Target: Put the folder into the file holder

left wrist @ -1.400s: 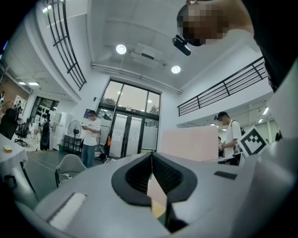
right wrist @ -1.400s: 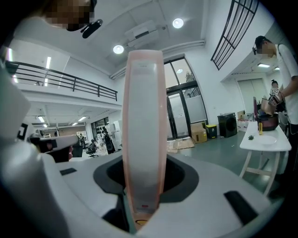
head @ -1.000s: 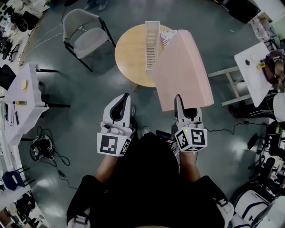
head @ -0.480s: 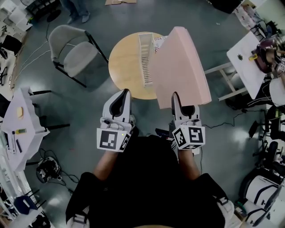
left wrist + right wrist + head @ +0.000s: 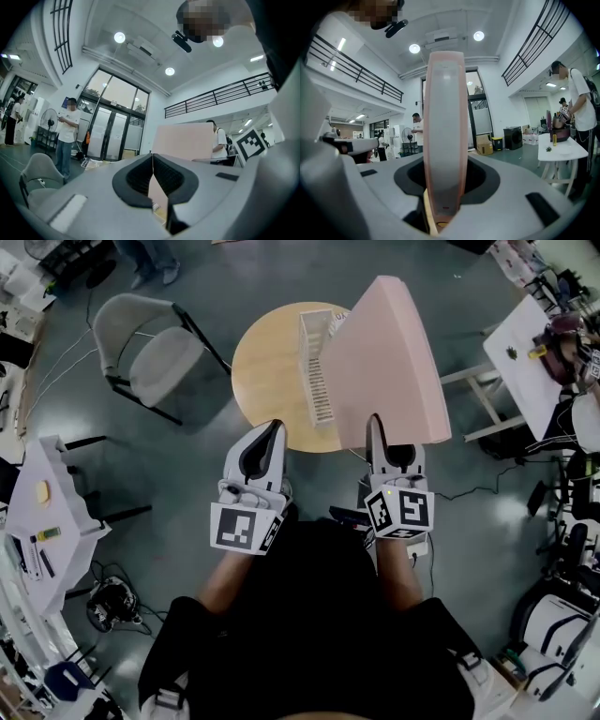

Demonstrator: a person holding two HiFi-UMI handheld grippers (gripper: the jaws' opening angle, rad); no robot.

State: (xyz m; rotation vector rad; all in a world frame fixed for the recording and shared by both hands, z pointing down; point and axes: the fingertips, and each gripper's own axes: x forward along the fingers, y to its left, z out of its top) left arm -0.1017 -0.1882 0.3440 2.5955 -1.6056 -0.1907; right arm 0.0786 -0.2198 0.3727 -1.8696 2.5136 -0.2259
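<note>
Head view: the right hand-held gripper (image 5: 376,425) clamps the pink folder (image 5: 389,362) on edge, above the round desk's (image 5: 265,367) right side and just right of the white file holder (image 5: 315,371). The left hand-held gripper (image 5: 274,426) is near the desk's near edge.

Left gripper view: its jaws meet, holding nothing.

Right gripper view: its jaws press the folder's spine.
</note>
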